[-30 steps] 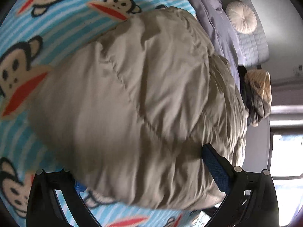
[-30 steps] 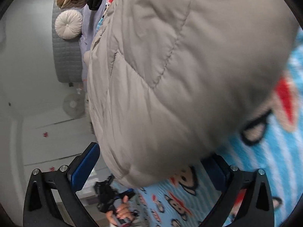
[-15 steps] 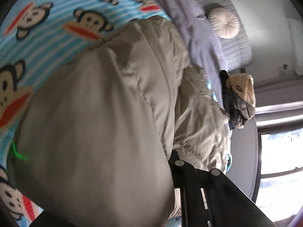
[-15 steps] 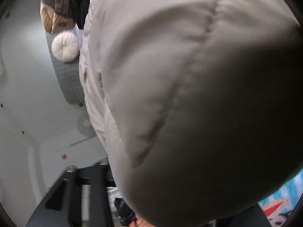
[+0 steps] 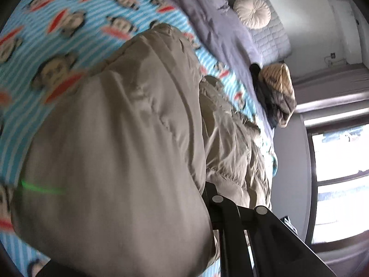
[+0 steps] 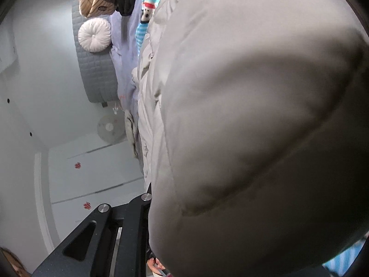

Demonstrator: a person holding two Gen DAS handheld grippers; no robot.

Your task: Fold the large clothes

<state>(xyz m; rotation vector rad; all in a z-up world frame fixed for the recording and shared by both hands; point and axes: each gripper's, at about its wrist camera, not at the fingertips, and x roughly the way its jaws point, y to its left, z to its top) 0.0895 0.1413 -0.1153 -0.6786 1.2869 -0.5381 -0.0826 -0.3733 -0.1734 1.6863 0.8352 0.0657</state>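
A beige puffer jacket [image 5: 115, 150] lies on the blue striped monkey-print bed sheet [image 5: 69, 11]. My left gripper [image 5: 191, 191] is shut on one end of it; the padded cloth bulges over the jaws and hides all but one black finger [image 5: 211, 190]. In the right wrist view the same jacket [image 6: 253, 115] fills most of the picture. My right gripper [image 6: 170, 196] has the jacket between its jaws, which are closing on it; only its left finger [image 6: 145, 198] shows. Both held ends are raised off the bed.
A lavender blanket [image 5: 219, 34], a round cream cushion [image 5: 252, 11] and a grey quilted headboard [image 5: 272, 37] lie at the bed's far end. A heap of dark and tan clothes [image 5: 276, 92] sits near the window [image 5: 341, 173]. A white wardrobe [image 6: 92, 173] stands beside the bed.
Both grippers went from wide open around the jacket's edge to closed on it. Both then lifted, and the jacket now bulges up close to both cameras.
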